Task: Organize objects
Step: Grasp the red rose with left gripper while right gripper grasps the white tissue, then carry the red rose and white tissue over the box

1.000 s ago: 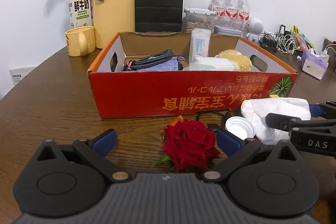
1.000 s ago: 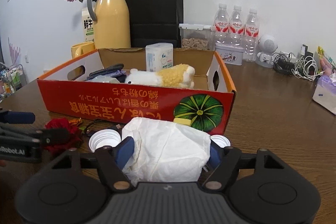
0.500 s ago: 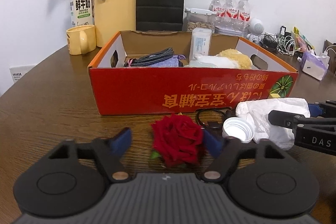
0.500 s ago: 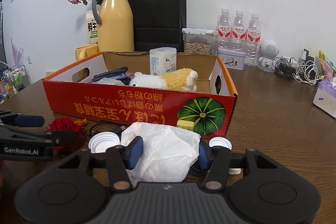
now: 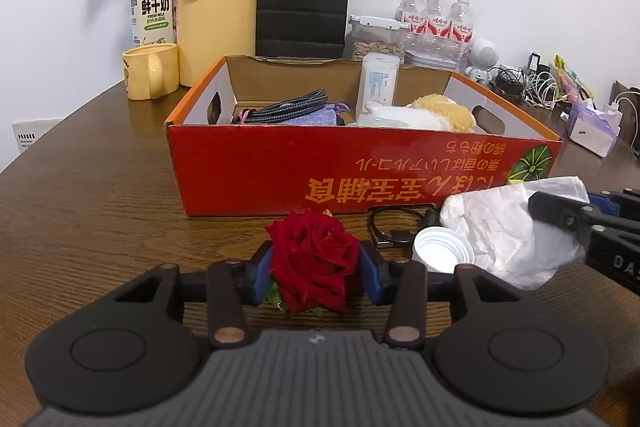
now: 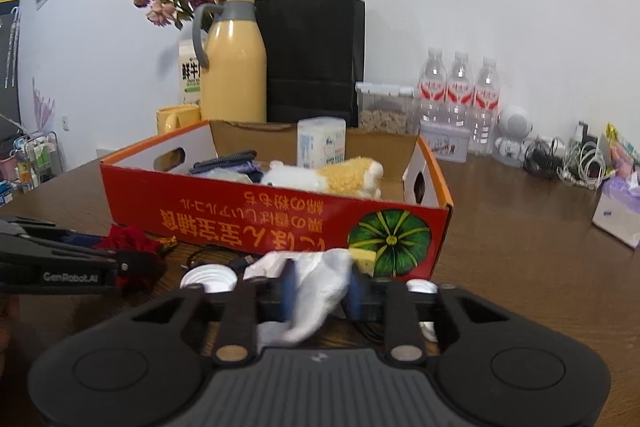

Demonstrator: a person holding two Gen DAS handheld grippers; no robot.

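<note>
A second ago the left gripper [image 5: 315,273] stood wide open, with the red rose [image 5: 313,259] lying free between its fingers. Its jaws have just been closing, and now the blue pads [image 5: 261,273] touch the rose on both sides. The right gripper [image 6: 321,290] was also open around the white crumpled bag [image 6: 316,291], which was then full and round. Its jaws have just been closing too, and now the bag is squeezed into a thin fold between the pads. In the right wrist view the red box [image 6: 248,223] sits higher in the picture than before.
</note>
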